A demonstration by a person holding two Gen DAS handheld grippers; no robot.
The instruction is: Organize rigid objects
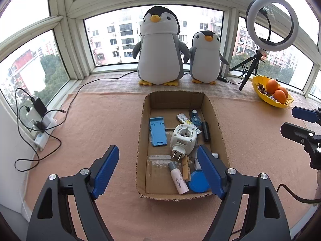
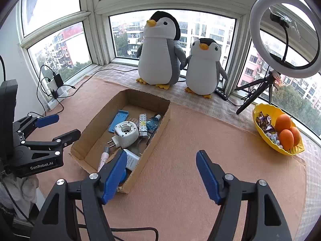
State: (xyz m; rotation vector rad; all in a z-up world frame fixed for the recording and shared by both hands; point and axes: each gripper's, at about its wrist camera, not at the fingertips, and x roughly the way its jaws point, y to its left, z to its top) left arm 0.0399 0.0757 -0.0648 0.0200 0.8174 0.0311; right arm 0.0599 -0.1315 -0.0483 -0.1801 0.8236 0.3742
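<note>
Looks near done. Cardboard box [image 1: 176,100] sits mid-cloth, just in front of the two plush penguins [image 1: 160,48]. Inside: blue phone stand [image 1: 157,131], white plug adapter [image 1: 183,138], small tube [image 1: 178,178], wooden clothespin [image 1: 186,167], blue round lid [image 1: 198,181], a small blue bottle [image 1: 195,117] and a black cylinder [image 1: 206,131]. Pink cloth [image 2: 190,160] around the box shows no loose items. Left gripper [image 1: 158,170] is wide and empty, above the box's near-left edge. Right gripper [image 2: 160,176] is wide and empty, near the box's right side. Yellow fruit bowl [image 2: 260,108] far right looks like background. Judgement: nothing left to collect.
</note>
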